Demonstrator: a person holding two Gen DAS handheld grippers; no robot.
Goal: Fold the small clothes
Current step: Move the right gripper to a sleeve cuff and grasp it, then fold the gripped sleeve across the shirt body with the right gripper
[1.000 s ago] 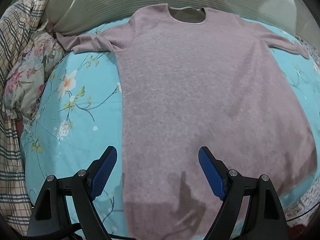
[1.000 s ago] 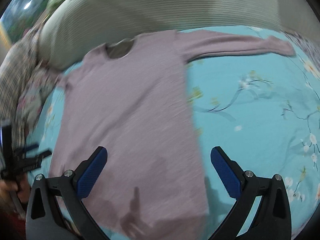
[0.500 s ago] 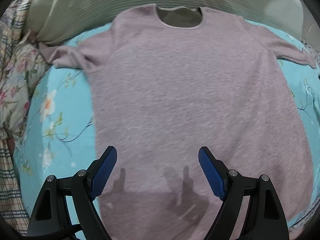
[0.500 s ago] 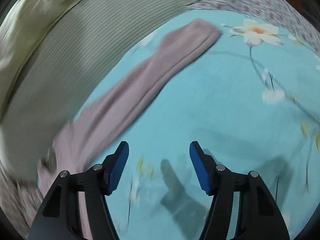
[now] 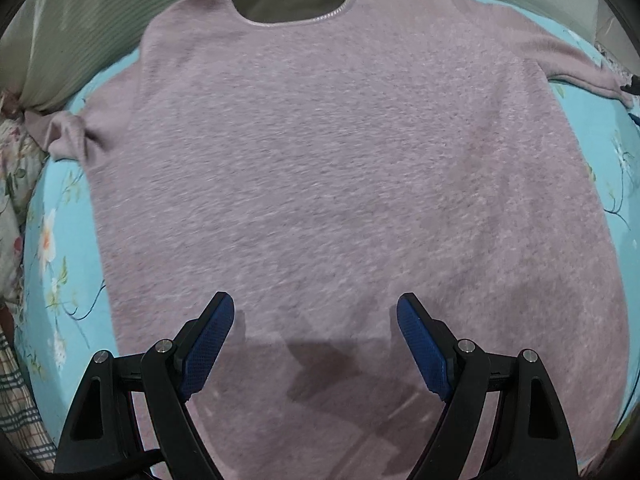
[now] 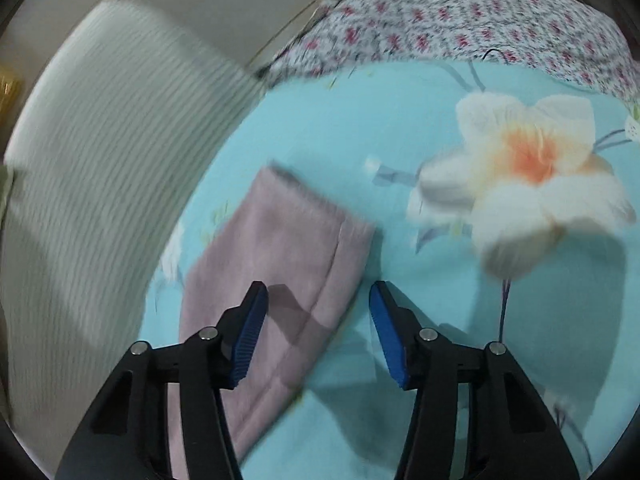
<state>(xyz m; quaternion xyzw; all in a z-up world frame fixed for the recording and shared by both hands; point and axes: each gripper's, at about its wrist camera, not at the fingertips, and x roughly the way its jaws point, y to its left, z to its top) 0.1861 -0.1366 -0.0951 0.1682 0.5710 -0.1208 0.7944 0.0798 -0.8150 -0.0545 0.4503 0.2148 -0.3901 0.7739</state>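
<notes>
Left wrist view: looks steeply down, from close above, past the left gripper (image 5: 315, 322) onto the body of the mauve sweater (image 5: 320, 168) spread on the floral sheet (image 5: 56, 240). Right wrist view: faces obliquely downward, near the sweater's sleeve cuff (image 6: 304, 236), towards the striped pillow (image 6: 100, 200). Both views share the sweater, sheet and pillow.

This is a bedroom in a home. The work surface is a bed covered by a turquoise floral bedsheet (image 5: 52, 280) with a large printed lily (image 6: 528, 200). A ribbed grey-green pillow (image 6: 100, 200) lies at its head, with a plaid blanket (image 5: 20, 412) and small-flowered bedding (image 6: 460, 16) bunched along the edges.
</notes>
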